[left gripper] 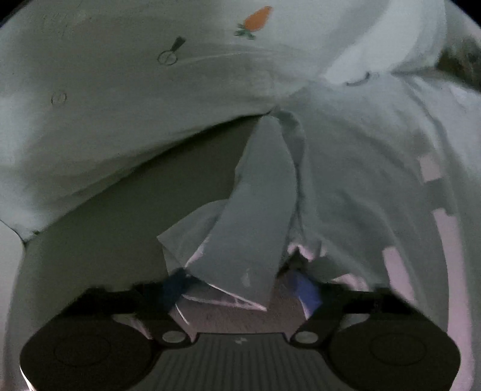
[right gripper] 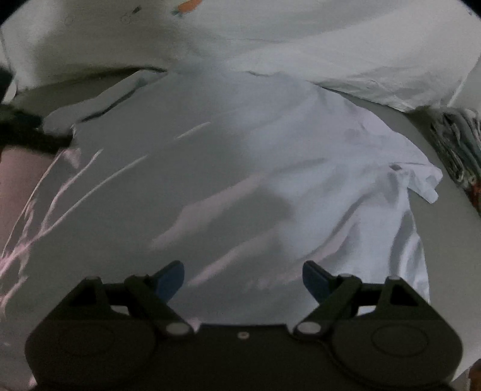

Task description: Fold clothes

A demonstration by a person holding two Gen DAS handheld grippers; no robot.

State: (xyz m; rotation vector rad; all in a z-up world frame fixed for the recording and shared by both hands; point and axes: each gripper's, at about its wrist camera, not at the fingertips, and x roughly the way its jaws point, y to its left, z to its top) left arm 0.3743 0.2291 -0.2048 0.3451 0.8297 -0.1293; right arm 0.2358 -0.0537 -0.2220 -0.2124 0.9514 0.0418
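Observation:
A pale white garment (right gripper: 270,168) lies spread and creased over the surface, its sleeve end (right gripper: 427,180) at the right. My right gripper (right gripper: 243,279) is open just above the cloth, with nothing between its blue pads (right gripper: 171,279). In the left wrist view a folded strip of the same garment (left gripper: 258,216) hangs down between the blue pads (left gripper: 306,288) of my left gripper (left gripper: 240,288). The fingers stand wide apart, and I cannot tell whether they hold the cloth. A carrot print (left gripper: 255,19) shows on pale fabric beyond.
A pale sheet with small prints (right gripper: 186,6) covers the far side in both views. A patterned fabric pile (right gripper: 457,144) sits at the right edge. A dark object (right gripper: 27,132) juts in at the left.

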